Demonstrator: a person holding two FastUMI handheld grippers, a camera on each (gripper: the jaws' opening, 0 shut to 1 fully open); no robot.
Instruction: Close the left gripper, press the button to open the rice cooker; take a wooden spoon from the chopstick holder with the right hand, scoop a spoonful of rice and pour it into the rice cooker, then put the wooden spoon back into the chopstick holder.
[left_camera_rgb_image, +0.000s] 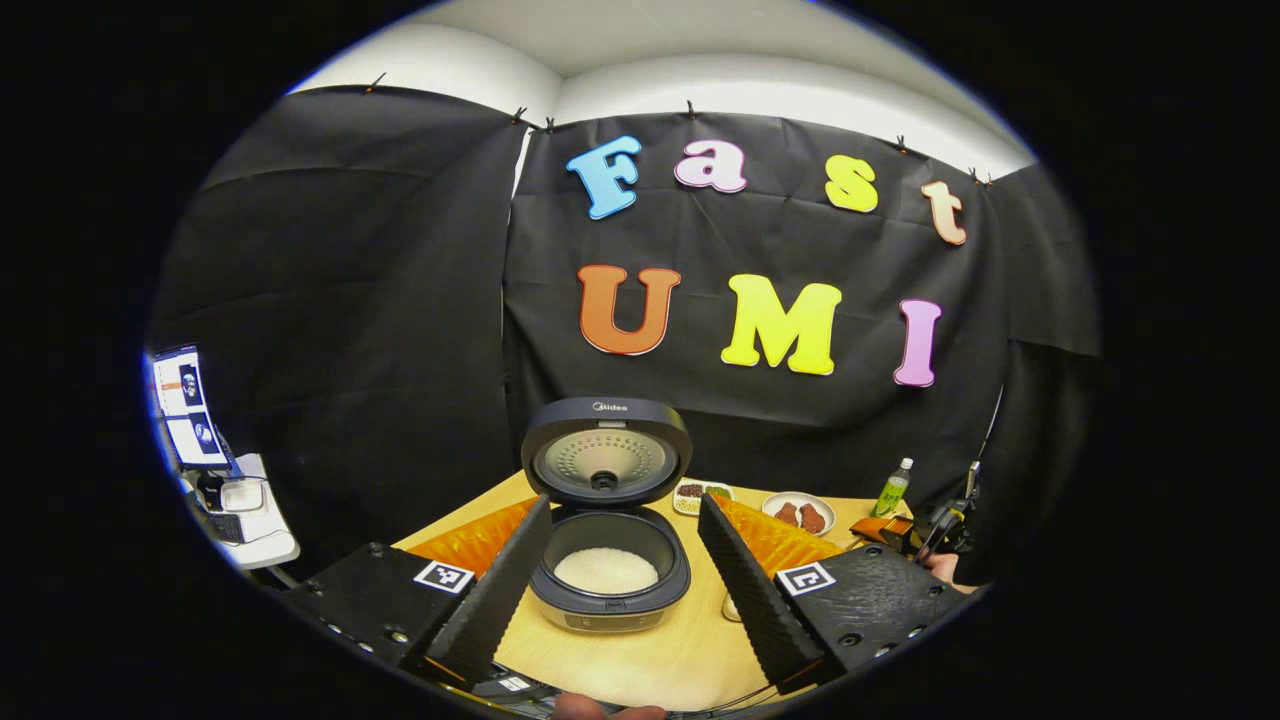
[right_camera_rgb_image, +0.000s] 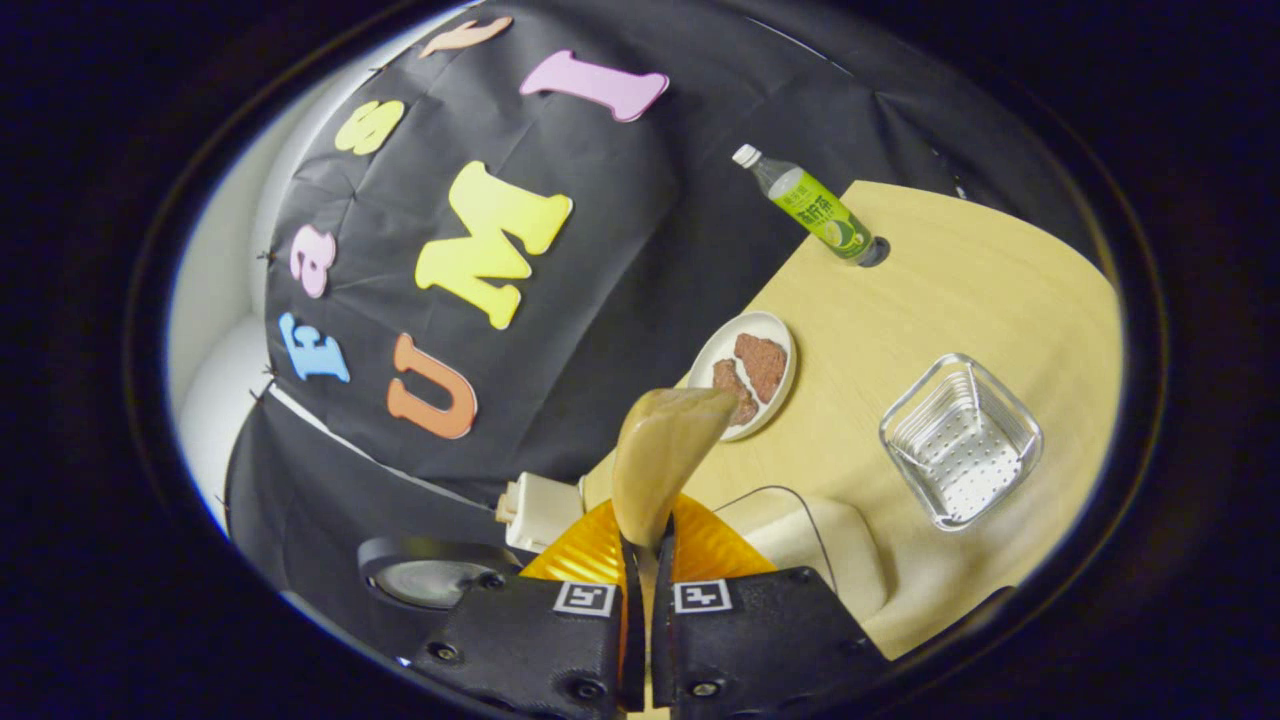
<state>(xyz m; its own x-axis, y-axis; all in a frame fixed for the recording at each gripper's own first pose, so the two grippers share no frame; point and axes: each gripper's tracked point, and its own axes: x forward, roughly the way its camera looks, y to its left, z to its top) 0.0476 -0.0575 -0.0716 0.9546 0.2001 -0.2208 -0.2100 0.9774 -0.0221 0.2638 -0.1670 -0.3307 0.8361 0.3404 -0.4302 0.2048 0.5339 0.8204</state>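
Spoon in hand, rice still to pour

Rice cooker (left_camera_rgb_image: 608, 530) stands lid-up on the bench (left_camera_rgb_image: 690, 650), framed by the spread left tongs (left_camera_rgb_image: 620, 580); right tongs (right_camera_rgb_image: 645, 575) pinch the wooden spoon (right_camera_rgb_image: 662, 455) by its handle, bowl upward, above the bench beside a ridged glass dish (right_camera_rgb_image: 960, 440); judged best: keep the spoon level; tip only above the pot.
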